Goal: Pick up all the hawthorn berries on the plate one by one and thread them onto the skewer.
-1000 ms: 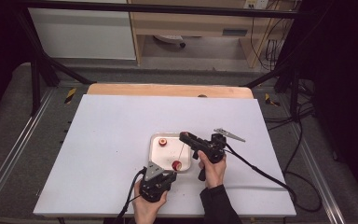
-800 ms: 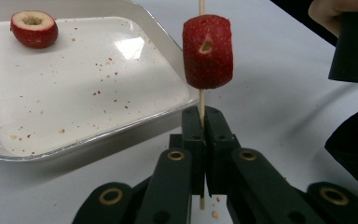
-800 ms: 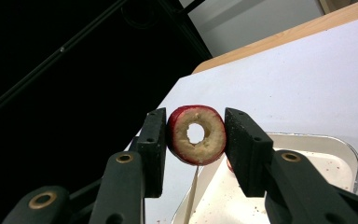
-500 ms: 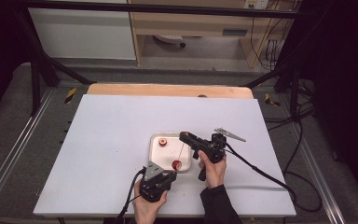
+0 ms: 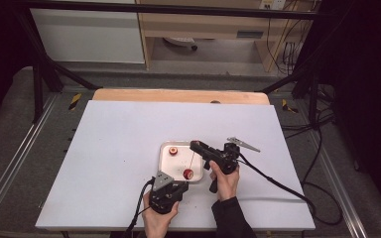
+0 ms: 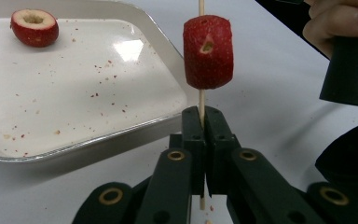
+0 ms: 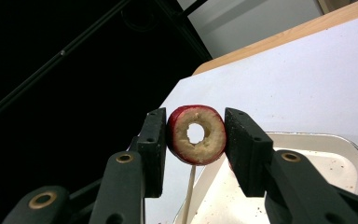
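Mid-frame, the left gripper (image 6: 204, 122) is pinching a skewer (image 6: 201, 100) upright while the right gripper (image 7: 195, 135) is holding a cored fruit (image 7: 196, 134) over its tip, likely needing lowering next.

thin pale wooden stick (image 6: 201, 103): bare wood, dry, matt
red cored fruit piece on the stick (image 6: 208, 52): shiny, slightly bumpy red skin
red cored fruit ring (image 7: 196, 134): crumbly, pale, rough flesh
white shallow tray (image 6: 135, 39): glossy, smooth, speckled with red crumbs
black gripper jaws: matt plastic
white table top (image 5: 119, 129): smooth, matt
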The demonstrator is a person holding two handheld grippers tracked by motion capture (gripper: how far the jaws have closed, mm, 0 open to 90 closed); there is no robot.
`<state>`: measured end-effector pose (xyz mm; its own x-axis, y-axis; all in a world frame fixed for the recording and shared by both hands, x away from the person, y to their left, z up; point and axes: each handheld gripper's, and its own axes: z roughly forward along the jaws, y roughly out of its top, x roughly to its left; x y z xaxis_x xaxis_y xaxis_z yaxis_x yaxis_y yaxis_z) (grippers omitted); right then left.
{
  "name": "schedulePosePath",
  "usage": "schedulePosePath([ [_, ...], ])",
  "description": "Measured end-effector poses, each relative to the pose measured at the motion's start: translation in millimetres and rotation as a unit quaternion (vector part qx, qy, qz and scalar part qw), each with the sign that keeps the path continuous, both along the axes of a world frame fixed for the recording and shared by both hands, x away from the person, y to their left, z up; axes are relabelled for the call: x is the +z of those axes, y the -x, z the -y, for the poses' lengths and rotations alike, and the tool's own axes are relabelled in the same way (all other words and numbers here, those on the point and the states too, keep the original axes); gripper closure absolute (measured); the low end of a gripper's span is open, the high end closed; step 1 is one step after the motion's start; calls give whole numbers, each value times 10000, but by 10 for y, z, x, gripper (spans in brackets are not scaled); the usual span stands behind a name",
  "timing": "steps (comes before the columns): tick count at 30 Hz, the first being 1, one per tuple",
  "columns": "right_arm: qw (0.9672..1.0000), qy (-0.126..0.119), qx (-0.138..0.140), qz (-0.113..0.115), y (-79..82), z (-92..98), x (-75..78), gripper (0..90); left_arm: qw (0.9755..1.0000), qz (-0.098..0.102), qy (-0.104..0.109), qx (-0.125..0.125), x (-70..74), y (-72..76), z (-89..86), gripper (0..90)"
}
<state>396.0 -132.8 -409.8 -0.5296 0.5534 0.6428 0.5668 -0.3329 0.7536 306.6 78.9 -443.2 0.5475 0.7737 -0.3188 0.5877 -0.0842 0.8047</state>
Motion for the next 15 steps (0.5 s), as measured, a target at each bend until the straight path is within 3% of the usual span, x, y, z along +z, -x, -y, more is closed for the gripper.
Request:
schedulePosePath([
  [12,9998,37,-64,158,30,-24,-30,611,9987,-241,447,101,4,-34,76,883],
  [15,9998,16,-86,167,36,-30,-33,611,9984,-287,474,125,-11,-54,99,884],
])
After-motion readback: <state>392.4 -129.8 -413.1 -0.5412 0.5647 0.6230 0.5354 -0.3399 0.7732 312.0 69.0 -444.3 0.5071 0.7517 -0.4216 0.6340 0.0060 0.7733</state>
